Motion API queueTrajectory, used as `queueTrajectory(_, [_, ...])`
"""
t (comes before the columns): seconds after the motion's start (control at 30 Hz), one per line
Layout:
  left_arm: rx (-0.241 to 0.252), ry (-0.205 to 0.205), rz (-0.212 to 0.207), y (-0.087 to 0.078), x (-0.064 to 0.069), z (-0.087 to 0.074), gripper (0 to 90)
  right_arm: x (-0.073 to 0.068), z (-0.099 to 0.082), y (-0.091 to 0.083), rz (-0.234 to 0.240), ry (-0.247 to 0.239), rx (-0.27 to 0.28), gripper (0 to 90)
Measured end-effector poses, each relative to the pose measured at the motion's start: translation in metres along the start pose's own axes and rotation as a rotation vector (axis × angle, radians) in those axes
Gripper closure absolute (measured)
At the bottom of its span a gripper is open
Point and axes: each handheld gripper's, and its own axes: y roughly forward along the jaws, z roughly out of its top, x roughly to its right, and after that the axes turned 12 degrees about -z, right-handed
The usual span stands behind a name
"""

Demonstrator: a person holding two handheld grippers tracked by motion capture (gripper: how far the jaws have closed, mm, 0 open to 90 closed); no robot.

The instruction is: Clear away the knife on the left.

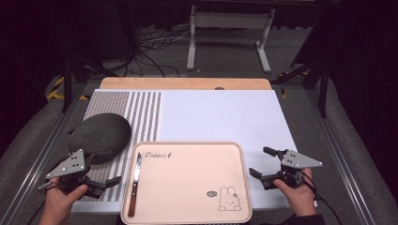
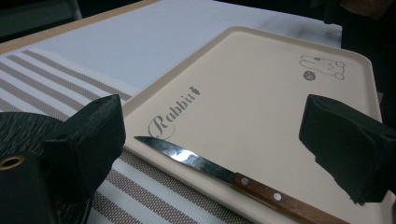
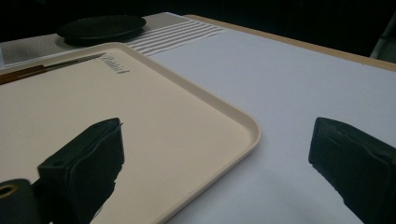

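Item one: knife [image 1: 135, 183], wooden handle, steel blade. Lies flat on tray [image 1: 197, 187], along tray's left edge, blade tip toward 12 o'clock, handle toward 6 o'clock. Seen close in left gripper view [image 2: 224, 173], blade pointing toward the printed word on the tray floor, handle trailing to lower right; two rivets visible in the handle. Touched by nothing.

Item two: tray, beige, rounded corners, rabbit drawing near its 5 o'clock corner. Rests on the near edge of a white mat [image 1: 220, 117], partly over the striped mat [image 1: 141, 117].

Item three: left gripper [image 1: 104, 183], at 9 o'clock of the tray, just beside the knife handle, jaws pointing toward 3 o'clock. Jaws spread wide, nothing between the pads; knife lies ahead of them, apart from both.

Item four: right gripper [image 1: 262, 166], at 3 o'clock of the tray, jaws pointing toward 9 o'clock, over the white mat. Jaws likewise wide apart and holding nothing; tray's corner [image 3: 243, 121] sits in the gap ahead, untouched.

Item five: dark round plate [image 1: 99, 133], at 10 o'clock of the tray, on the striped mat, just behind the left gripper.
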Motion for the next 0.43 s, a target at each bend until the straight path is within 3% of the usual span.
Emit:
queueTrajectory(0.13, [0.011,0.011,0.017,-0.004,0.000,-0.013,7.8,0.001,0.000,0.000,0.000,0.008,0.003,3.9])
queueTrajectory(0.27, [-0.007,-0.004,0.031,-0.008,0.000,-0.026,7.5,0.001,-0.001,-0.001,0.002,0.013,0.005,3.9])
queueTrajectory(0.43, [0.020,-0.024,0.047,-0.012,-0.001,-0.028,7.0,0.001,-0.001,0.001,0.006,0.015,0.007,3.7])
